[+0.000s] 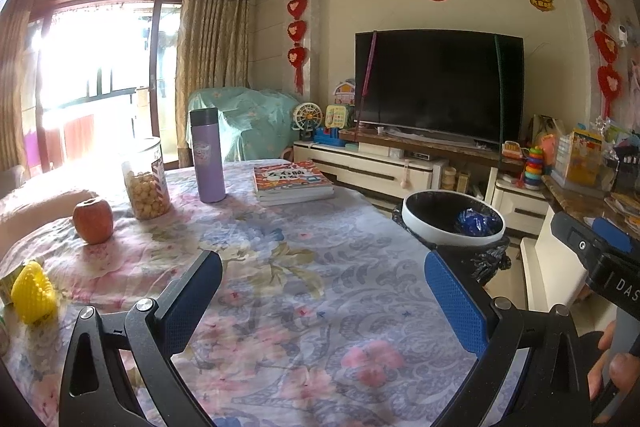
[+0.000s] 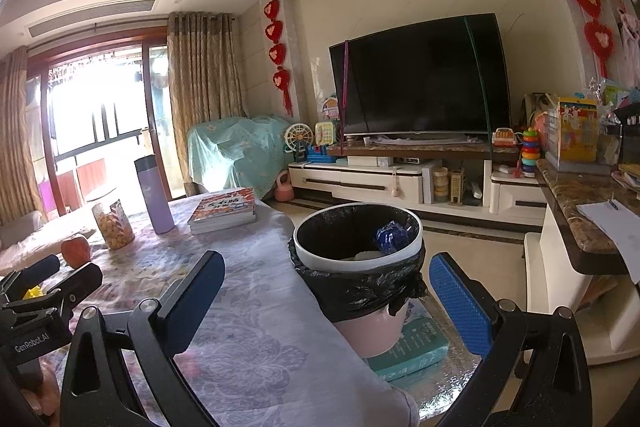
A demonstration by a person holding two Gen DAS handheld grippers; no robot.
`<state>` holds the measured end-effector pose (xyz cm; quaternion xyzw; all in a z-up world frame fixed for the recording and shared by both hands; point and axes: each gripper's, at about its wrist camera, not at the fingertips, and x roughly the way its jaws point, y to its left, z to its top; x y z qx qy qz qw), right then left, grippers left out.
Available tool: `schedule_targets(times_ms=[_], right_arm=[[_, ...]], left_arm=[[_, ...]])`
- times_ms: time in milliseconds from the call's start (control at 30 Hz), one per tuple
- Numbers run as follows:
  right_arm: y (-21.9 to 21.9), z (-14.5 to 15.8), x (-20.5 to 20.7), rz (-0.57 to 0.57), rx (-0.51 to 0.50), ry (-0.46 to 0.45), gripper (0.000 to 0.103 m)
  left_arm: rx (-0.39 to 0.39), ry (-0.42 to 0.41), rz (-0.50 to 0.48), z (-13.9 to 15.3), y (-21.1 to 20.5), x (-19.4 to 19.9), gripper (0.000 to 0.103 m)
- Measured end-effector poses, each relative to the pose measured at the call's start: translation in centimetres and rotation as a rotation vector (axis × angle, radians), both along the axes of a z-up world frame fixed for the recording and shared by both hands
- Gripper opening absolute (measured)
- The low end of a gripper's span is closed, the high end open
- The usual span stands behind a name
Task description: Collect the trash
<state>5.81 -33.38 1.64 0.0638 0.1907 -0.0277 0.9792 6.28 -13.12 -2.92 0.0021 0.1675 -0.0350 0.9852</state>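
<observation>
Between the spread fingers of the left gripper only the flowered tablecloth is seen; both blue pads are held wide apart and nothing is grasped. Ahead of the left finger and further to its left, an apple is set on the cloth, with a jar of puffed snacks just beyond it and a purple flask standing upright further on. A stack of books is laid ahead, between the lines of the two fingers. Well to the left of the left finger, at the table edge, a yellow foam net is seen.

Beyond the tip of the right finger of that gripper, the trash bin is placed off the table's edge, its white rim lined with a black bag. A crumpled blue wrapper is lying inside it.

From the right wrist view, the right gripper is likewise released, its fingers parted and empty. The bin is framed between them, slightly ahead of the tips and untouched by either pad. The blue wrapper is resting against the bin's far inner wall, with something pale beside it that cannot be identified. A green packet is seen below the bin, near the right finger.
</observation>
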Motion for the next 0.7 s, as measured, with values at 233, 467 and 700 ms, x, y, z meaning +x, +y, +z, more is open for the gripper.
schedule_targets(times_ms=[233,467,700], right_arm=[[0.18,0.05,-0.14,0.004,0.006,-0.003,0.103],[0.16,0.06,-0.23,0.004,0.008,-0.010,0.103],[0.24,0.00,-0.39,0.005,0.009,-0.011,0.103]], left_arm=[[0.001,0.001,-0.002,0.01,0.01,-0.02,0.102],[0.001,0.000,-0.004,0.00,-0.02,-0.03,0.102],[0.002,0.002,-0.005,0.00,-0.04,-0.06,0.102]])
